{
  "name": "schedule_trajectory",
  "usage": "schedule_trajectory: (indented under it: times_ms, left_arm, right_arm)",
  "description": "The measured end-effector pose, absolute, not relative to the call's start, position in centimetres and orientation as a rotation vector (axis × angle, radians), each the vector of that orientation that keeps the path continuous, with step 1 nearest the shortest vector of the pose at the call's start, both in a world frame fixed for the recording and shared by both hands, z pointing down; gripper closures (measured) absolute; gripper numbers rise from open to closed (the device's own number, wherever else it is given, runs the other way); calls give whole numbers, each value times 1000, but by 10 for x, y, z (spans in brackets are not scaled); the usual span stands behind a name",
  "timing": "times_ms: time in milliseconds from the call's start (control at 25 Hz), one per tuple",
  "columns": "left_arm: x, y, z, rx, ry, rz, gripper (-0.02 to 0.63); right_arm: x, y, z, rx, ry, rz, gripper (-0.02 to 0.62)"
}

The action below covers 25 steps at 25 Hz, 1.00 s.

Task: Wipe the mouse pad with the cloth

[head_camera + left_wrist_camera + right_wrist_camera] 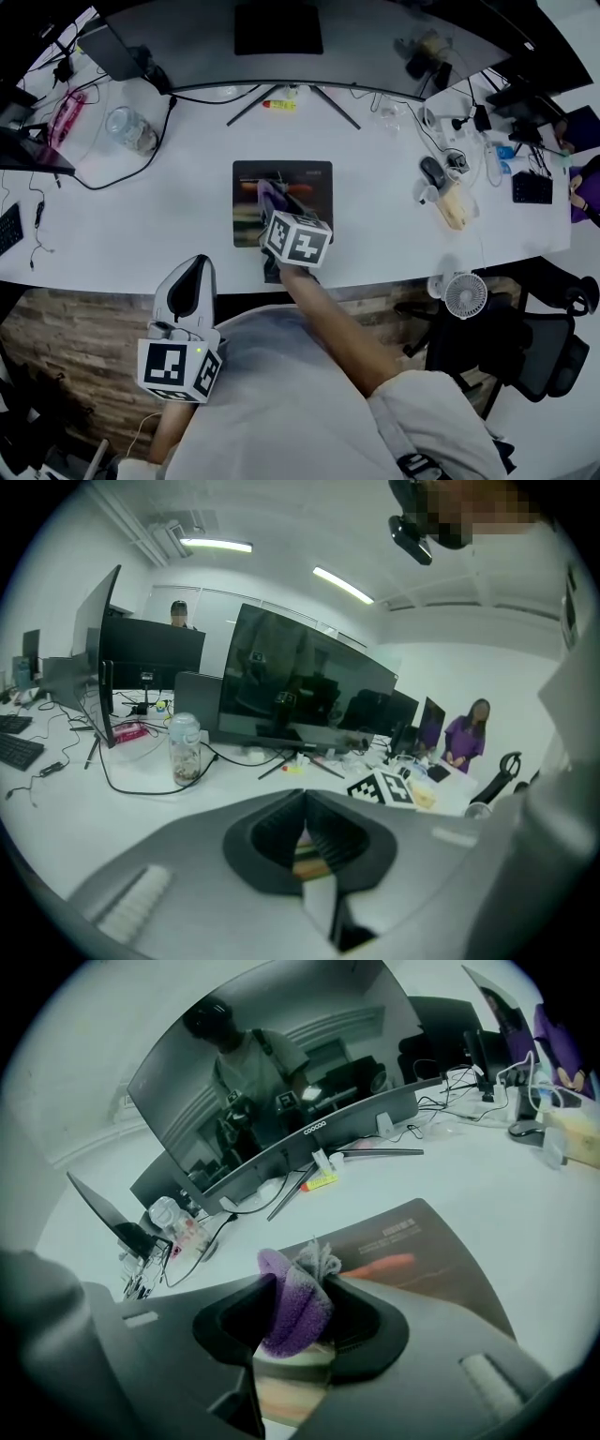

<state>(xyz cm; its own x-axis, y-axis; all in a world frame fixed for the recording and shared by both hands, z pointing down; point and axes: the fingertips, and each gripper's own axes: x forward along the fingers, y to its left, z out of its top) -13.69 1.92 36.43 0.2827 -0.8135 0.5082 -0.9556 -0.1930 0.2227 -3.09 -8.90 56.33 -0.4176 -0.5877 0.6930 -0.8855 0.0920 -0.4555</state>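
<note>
A dark mouse pad (305, 183) with a printed picture lies on the white desk (141, 216) in front of the monitor. In the head view my right gripper (274, 211) reaches over the pad's near left part. It is shut on a bunched purple cloth (268, 193). The right gripper view shows the cloth (292, 1312) pinched between the jaws of that gripper (298, 1299), with the pad (422, 1251) just beyond. My left gripper (195, 267) hangs at the desk's front edge, left of the pad. Its jaws (305, 803) are shut with nothing between them.
A wide curved monitor (281, 37) stands behind the pad, a yellow marker (278, 104) under it. A glass jar (131, 129) and cables lie far left. A mouse (431, 171) and clutter sit right. A small fan (464, 293) and a chair (525, 347) stand off the front edge.
</note>
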Motion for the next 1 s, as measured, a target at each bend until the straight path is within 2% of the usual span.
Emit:
schedule_trajectory:
  times_ms: [1000]
  left_arm:
    - [-106,15,363,2106,-1504,344,606]
  right_arm:
    - [35,-93,567,1497,-2006,1244,440]
